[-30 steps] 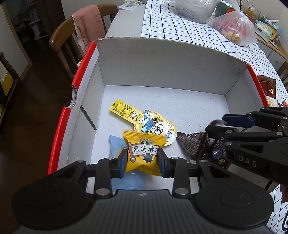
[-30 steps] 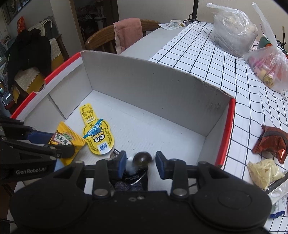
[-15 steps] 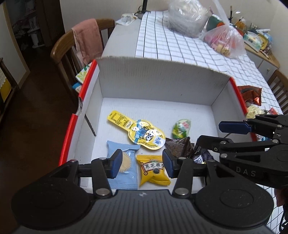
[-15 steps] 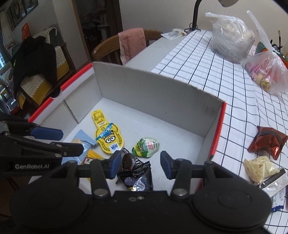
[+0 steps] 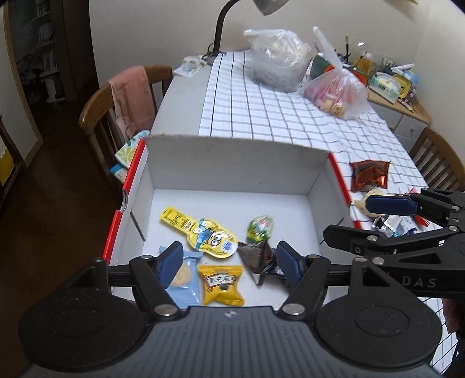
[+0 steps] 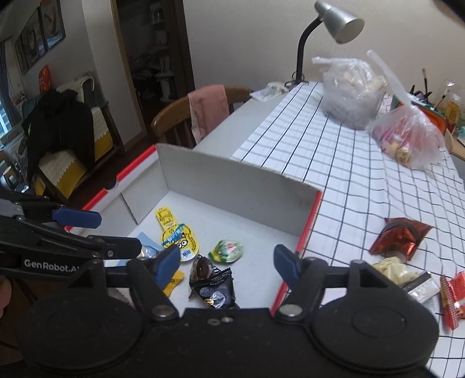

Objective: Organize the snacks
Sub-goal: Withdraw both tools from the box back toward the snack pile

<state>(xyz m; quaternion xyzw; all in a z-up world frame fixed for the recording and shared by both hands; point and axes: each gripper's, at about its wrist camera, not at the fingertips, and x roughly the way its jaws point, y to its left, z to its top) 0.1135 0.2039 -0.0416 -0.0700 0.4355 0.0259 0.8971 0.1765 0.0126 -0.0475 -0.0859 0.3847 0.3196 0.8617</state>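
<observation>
White cardboard box (image 5: 232, 162) is lying below both grippers you are holding. Your left gripper (image 5: 229, 261) has just been opening, empty, above the yellow packet (image 5: 221, 286). Your right gripper (image 6: 226, 263) has just been opening too, above the dark packet (image 6: 213, 280).

Desk lamp (image 6: 334, 26), towel-draped chair (image 5: 122, 110)

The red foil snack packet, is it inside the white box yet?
No, the red foil snack packet lies on the checked tablecloth, outside the red-edged right wall of the white box.
</observation>
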